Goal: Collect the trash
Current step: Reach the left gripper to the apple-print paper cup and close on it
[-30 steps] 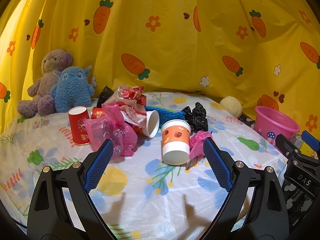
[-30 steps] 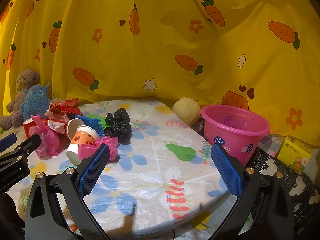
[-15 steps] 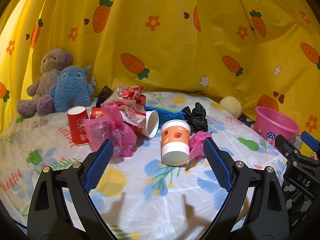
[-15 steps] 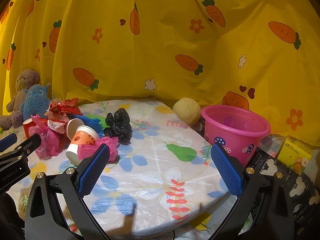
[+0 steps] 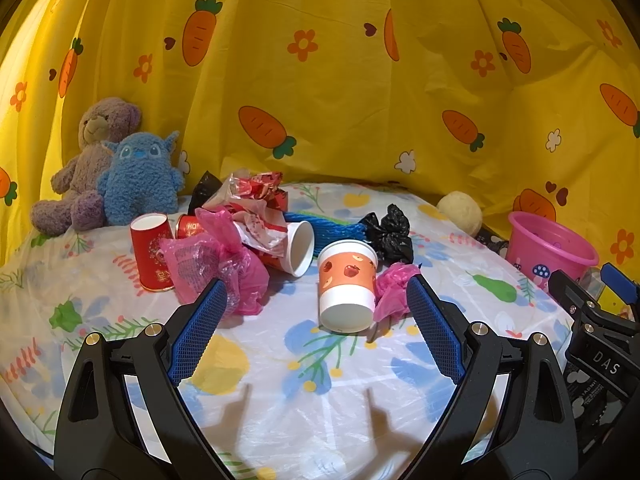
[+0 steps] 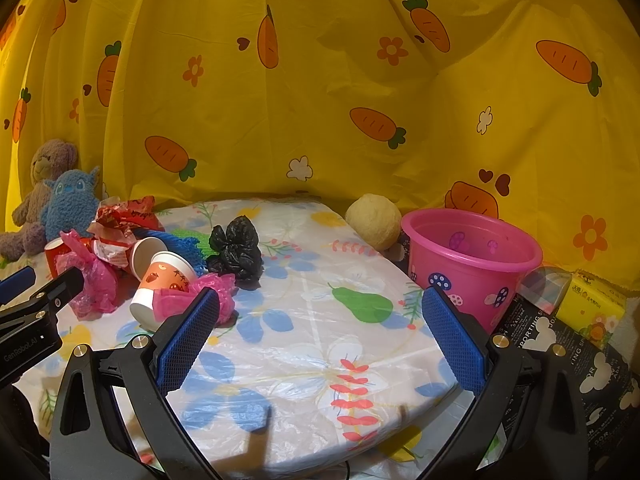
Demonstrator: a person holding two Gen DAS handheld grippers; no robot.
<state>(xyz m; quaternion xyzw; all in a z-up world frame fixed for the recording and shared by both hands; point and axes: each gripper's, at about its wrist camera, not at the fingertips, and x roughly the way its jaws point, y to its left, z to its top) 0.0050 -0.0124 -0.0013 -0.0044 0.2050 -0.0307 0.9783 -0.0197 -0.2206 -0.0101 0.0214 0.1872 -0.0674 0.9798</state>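
Observation:
A trash pile lies on the round table: an orange paper cup (image 5: pixel 347 284) upside down, a red cup (image 5: pixel 151 255), a white cup on its side (image 5: pixel 300 248), pink plastic bags (image 5: pixel 218 262), a black bag (image 5: pixel 390 234), blue netting (image 5: pixel 332 230) and red wrappers (image 5: pixel 256 194). My left gripper (image 5: pixel 316 328) is open and empty, just short of the orange cup. My right gripper (image 6: pixel 320 336) is open and empty over the table's right half. A pink bucket (image 6: pixel 472 260) stands off the table's right edge. The orange cup (image 6: pixel 160 284) and black bag (image 6: pixel 236 248) also show in the right wrist view.
Two plush toys (image 5: pixel 116 176) sit at the table's far left. A pale ball (image 6: pixel 374 220) rests beside the bucket. A yellow tissue pack (image 6: pixel 592 304) lies on a black printed bag at right. A yellow carrot curtain (image 5: pixel 340 80) closes the back.

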